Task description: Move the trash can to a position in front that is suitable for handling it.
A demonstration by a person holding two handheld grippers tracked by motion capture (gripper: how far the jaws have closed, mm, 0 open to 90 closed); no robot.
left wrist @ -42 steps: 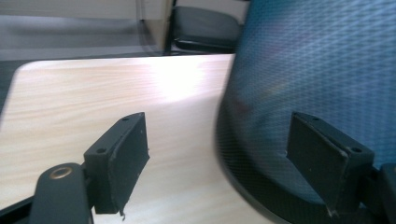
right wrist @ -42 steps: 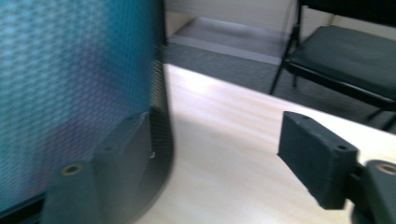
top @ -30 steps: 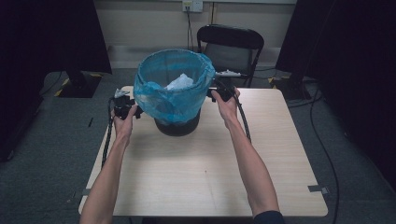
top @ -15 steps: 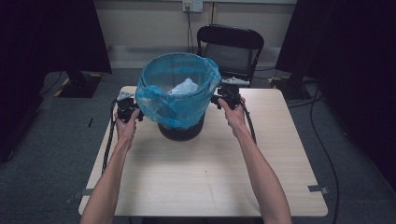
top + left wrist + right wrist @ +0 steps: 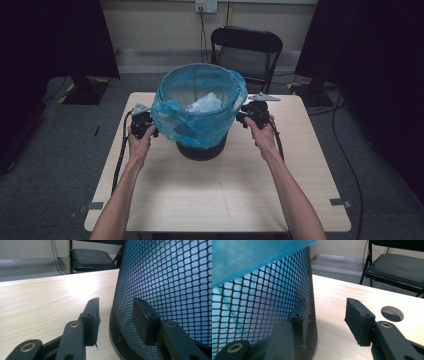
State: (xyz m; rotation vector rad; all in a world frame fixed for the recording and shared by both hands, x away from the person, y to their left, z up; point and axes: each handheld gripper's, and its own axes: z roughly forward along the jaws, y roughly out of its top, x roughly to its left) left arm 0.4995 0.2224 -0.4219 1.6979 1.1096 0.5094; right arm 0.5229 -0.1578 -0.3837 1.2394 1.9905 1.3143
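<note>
Left gripper view has the left gripper (image 5: 115,315) gaping beside the mesh bin (image 5: 165,290); the right gripper (image 5: 328,317) gapes likewise. Mid-table, the bin's blue liner (image 5: 200,117) holds crumpled white paper (image 5: 204,104). Both hands have dropped lower than half a second ago.

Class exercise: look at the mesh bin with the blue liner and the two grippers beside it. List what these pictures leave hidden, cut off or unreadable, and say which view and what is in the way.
- White crumpled item, high view: the blue liner hides its lower part; what it is cannot be told.
- Mesh bin, left gripper view: rim and base cut off by the frame edges.
- Bin rim, right gripper view: covered by blurred liner overhang.
- Left gripper and right gripper, high view: jaw tips are behind the liner.
</note>
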